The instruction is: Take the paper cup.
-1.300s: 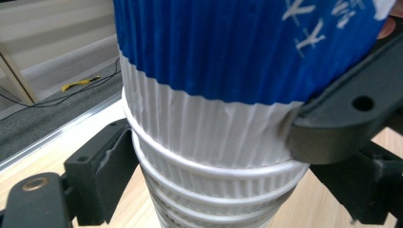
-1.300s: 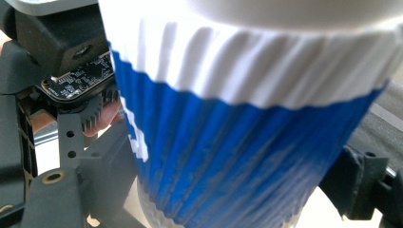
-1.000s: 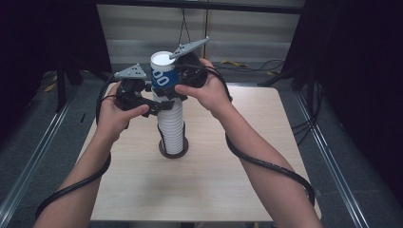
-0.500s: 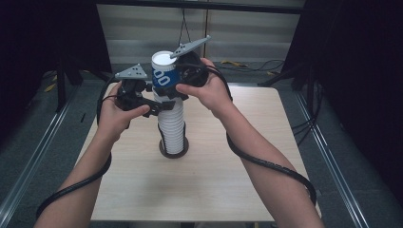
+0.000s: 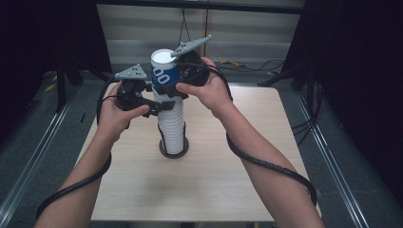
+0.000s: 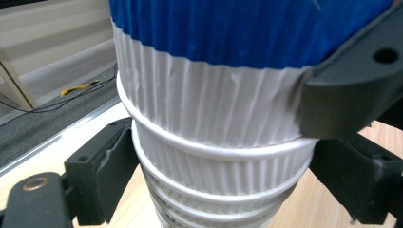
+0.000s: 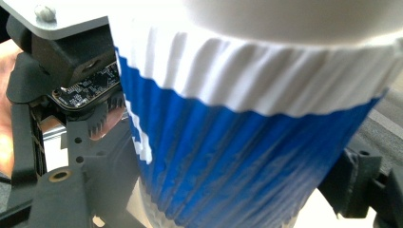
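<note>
— Nothing has shifted: right gripper (image 5: 172,90) stays clamped on the blue paper cup (image 5: 165,73) atop the cup stack (image 5: 173,124), mid-tabletop.
— Left gripper (image 5: 161,105) pinches the stack below; light, crushable, so squeeze gently beneath rims.

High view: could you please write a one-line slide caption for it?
Left gripper steadies the cup stack while the right gripper grips the blue-and-white top cup.

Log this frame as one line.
right tongs: shut on top cup | left tongs: around cup stack, grip unclear | stack upright on table
</note>
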{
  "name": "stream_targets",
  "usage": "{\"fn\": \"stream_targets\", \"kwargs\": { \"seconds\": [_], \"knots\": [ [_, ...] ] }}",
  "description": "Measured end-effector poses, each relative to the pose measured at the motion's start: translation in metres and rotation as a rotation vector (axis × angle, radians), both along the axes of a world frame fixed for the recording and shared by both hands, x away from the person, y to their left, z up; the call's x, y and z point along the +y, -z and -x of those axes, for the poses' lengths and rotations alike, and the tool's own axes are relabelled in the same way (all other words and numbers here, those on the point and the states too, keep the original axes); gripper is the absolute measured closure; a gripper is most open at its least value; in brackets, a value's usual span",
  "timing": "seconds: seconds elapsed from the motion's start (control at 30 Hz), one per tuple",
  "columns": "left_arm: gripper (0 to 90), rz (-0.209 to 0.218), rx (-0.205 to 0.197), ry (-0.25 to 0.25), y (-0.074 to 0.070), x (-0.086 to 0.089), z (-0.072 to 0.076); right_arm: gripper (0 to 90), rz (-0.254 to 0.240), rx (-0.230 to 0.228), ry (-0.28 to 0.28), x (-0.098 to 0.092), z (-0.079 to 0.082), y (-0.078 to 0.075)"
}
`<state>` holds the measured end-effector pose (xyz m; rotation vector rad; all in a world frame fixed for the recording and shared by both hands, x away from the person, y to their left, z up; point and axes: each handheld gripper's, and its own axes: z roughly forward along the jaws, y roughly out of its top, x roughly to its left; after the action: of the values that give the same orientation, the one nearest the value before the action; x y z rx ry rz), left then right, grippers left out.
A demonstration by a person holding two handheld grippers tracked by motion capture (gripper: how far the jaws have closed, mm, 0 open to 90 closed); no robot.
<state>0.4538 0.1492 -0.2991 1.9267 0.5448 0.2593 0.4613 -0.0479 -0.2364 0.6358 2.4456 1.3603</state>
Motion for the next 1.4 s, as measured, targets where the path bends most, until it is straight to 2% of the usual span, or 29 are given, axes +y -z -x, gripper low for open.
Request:
{"fn": "stream_targets", "kwargs": {
  "seconds": [0.33,0.47,0.77,1.4],
  "knots": [
    [12.0,0.007,-0.009,-0.001,0.001,0.000,0.000,20.8,-0.019,-0.031,0.006,-0.002,0.003,-0.009],
    [12.0,0.006,-0.011,0.001,0.001,-0.001,0.001,20.9,-0.008,-0.029,0.006,-0.003,0.004,-0.011],
    [12.0,0.019,-0.016,0.001,0.003,0.000,0.001,21.9,-0.032,-0.043,0.013,-0.006,0.006,-0.015],
    [11.9,0.038,-0.033,0.010,0.006,-0.001,0.002,22.2,-0.043,-0.059,0.031,-0.010,0.011,-0.031]
  ]
}}
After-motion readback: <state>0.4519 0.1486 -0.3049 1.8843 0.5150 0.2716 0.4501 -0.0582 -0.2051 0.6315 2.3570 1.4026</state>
